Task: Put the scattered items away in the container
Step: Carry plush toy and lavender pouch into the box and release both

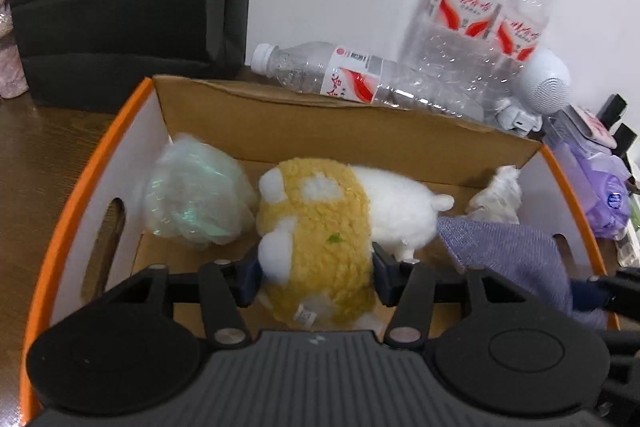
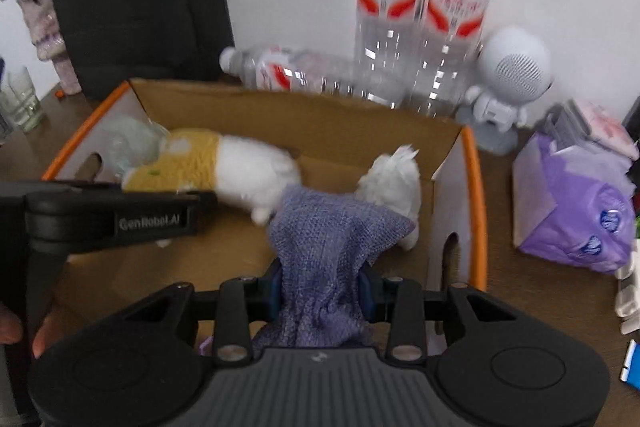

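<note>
Purple knit cloth and a plush toy, each carried over the open cardboard box.

Nearest, the right gripper (image 2: pixel 320 289) has its fingers clenched on the purple cloth (image 2: pixel 328 247), bunched so it hangs into the box (image 2: pixel 476 187). The left gripper (image 1: pixel 316 275) grasps the yellow-and-white plush toy (image 1: pixel 320 227) across its middle, apparently low inside the walls for release. Farther in lie a pale green bag (image 1: pixel 196 187) and crumpled white tissue (image 1: pixel 498 195), already stowed. Beyond the box, water bottles (image 1: pixel 472 27) remain on the desk (image 1: pixel 40 155).
</note>
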A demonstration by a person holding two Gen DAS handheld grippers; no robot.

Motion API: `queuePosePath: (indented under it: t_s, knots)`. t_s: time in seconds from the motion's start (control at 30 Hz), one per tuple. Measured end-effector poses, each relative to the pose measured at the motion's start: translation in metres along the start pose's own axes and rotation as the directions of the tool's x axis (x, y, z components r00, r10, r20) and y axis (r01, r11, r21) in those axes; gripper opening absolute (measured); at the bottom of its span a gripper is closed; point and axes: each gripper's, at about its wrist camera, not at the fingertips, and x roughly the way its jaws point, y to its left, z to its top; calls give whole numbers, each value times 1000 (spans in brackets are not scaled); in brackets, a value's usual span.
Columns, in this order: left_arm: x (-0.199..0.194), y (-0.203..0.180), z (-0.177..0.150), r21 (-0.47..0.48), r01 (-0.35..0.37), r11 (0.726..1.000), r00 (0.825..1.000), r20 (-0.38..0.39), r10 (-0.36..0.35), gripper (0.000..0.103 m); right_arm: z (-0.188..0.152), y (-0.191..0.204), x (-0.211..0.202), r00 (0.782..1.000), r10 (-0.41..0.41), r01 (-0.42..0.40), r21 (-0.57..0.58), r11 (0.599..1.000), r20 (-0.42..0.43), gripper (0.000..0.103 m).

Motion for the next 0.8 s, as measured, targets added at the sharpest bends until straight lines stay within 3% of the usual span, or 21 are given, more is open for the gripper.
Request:
queuePosePath:
  t_s: [0.03, 0.1, 0.13, 0.2, 0.23, 0.3, 0.47, 0.8]
  knots:
    - [2, 0, 2, -2, 17, 1000, 1000, -7, -17, 65, 1, 2, 5, 1000, -16, 16, -8, 1000, -6, 35]
    - [0, 1, 2, -6, 37, 999, 999, -13, -37, 97, 3, 5, 13, 999, -36, 36, -25, 999, -19, 35]
    - [-3, 1, 1, -4, 41, 999, 999, -15, -42, 100, 4, 6, 17, 999, -35, 34, -32, 999, -40, 36]
    - [-13, 3, -1, 8, 60, 998, 998, -3, -60, 100, 5, 5, 22, 997, -55, 53, -35, 998, -62, 39]
    - [-18, 5, -1, 8, 68, 998, 998, 5, -68, 100, 6, 3, 23, 995, -75, 72, -35, 997, -68, 46]
    - [-30, 10, 1, 0, 74, 997, 997, 8, -74, 101, 7, -1, 21, 994, -72, 71, -19, 997, -83, 47]
    - [-61, 19, 4, 31, 8, 999, 999, 43, -9, 103, 7, -2, -13, 998, -32, 33, 31, 999, -47, 63]
    - [-137, 25, -15, 70, -59, 996, 998, -24, 61, 103, -4, -4, -102, 998, 31, -23, 154, 988, -49, 63]
